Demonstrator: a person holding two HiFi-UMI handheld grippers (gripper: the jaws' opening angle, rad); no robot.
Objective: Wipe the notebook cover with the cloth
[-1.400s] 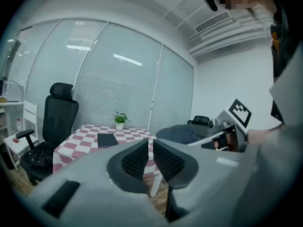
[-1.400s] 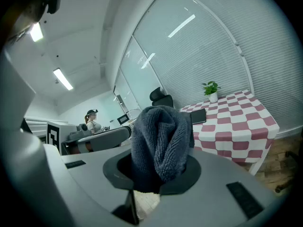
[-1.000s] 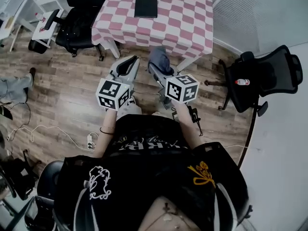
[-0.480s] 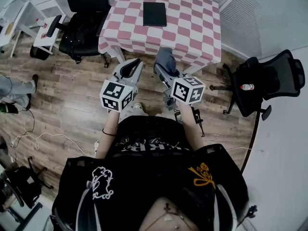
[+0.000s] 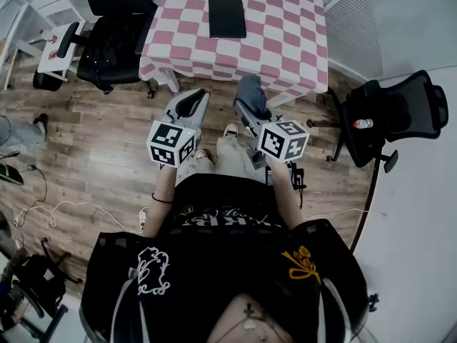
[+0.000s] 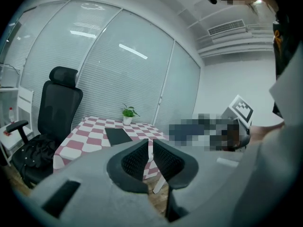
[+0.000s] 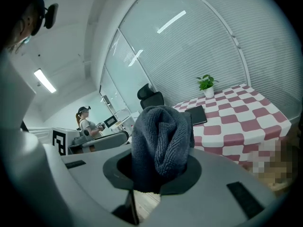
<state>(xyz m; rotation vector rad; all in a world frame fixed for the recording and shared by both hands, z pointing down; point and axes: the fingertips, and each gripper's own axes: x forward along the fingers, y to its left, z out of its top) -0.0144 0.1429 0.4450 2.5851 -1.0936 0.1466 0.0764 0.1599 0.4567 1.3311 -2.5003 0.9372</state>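
Note:
A black notebook [image 5: 227, 18] lies flat on the pink-and-white checked table [image 5: 285, 34], toward its far side. It also shows as a dark slab in the left gripper view [image 6: 118, 136] and the right gripper view [image 7: 196, 116]. My right gripper [image 5: 248, 100] is shut on a bunched grey-blue cloth [image 7: 161, 143], which pokes out past the jaws [image 5: 248, 89]. My left gripper [image 5: 191, 103] is shut with nothing in it; its jaws nearly touch [image 6: 150, 160]. Both grippers hang over the wooden floor, short of the table's near edge.
A black office chair [image 5: 114, 31] stands left of the table, another [image 5: 389, 116] at the right. A small potted plant [image 6: 127, 113] sits at the table's far end. A white side table [image 5: 53, 45] is at far left. Cables [image 5: 43, 202] lie on the floor. A second person [image 7: 87, 122] stands in the background.
The table and notebook have shifted slightly in the head view as the person steps; a foot now shows between the grippers. Both grippers stay shut, the cloth still held.

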